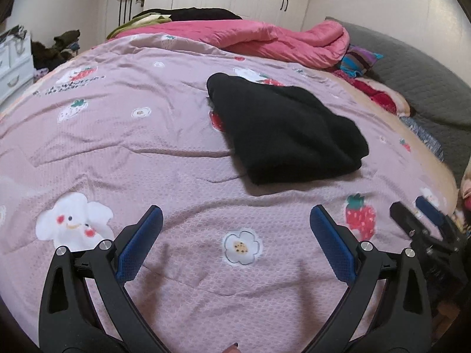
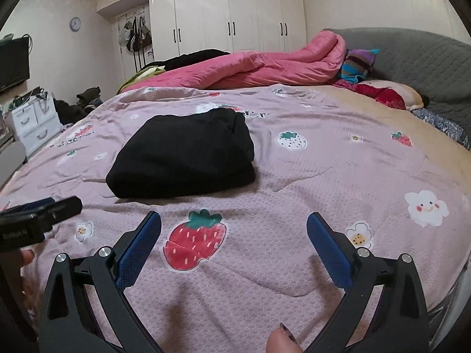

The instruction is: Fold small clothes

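Both grippers (image 1: 235, 214) (image 2: 234, 220) hover level, fingers (image 1: 141, 235) spread, empty.

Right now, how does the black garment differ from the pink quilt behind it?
The black garment is folded into a compact bundle; the pink quilt lies loosely bunched. The garment sits in the middle of the bed near both open claws; the quilt lies along the far side. The garment looks much smaller. Both rest on the bed.

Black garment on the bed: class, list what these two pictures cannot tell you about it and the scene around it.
- Black garment: its type and layers; too dark in both views, folds hide the inside.
- Right gripper in the left wrist view: cut off by the edge.
- Writing on the pink bedspread: too small and blurred.
- Wall clock, right wrist view: hands too small.
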`<state>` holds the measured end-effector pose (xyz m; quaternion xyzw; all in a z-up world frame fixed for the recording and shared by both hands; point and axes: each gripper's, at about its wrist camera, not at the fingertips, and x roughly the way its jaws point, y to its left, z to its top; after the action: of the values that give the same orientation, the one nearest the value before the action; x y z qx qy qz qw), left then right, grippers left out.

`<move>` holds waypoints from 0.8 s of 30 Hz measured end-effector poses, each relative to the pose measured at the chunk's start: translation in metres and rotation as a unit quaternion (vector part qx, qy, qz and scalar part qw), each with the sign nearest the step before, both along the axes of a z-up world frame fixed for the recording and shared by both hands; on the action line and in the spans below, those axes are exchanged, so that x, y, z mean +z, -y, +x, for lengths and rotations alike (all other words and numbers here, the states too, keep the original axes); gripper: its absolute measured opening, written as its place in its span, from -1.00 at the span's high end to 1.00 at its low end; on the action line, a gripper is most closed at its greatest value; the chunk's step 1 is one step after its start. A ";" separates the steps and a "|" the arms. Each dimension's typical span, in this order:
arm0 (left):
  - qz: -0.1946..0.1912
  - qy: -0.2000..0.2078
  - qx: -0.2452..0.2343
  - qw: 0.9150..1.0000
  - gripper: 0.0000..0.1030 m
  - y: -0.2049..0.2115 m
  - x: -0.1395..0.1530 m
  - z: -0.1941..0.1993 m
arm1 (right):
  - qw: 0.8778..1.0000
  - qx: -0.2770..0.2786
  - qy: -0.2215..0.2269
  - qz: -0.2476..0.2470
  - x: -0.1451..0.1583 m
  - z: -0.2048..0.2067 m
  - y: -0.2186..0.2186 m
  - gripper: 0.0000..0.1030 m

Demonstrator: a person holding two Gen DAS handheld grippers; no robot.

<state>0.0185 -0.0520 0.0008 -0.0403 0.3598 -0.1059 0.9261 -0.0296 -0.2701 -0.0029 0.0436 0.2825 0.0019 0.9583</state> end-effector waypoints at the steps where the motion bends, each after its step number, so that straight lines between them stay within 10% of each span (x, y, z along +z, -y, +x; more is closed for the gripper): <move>1: 0.005 0.003 0.002 1.000 -0.82 0.000 -0.001 0.000 | 1.000 0.001 -0.006 0.001 -0.002 0.002 0.000 -0.92; 24: 0.019 0.001 0.017 1.000 -0.82 -0.003 0.000 0.004 | 1.000 0.009 -0.026 -0.012 -0.012 0.009 -0.002 -0.92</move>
<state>0.0220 -0.0493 0.0009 -0.0290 0.3597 -0.0831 0.9289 -0.0209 -0.2678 -0.0148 0.0300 0.3078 0.0061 0.9510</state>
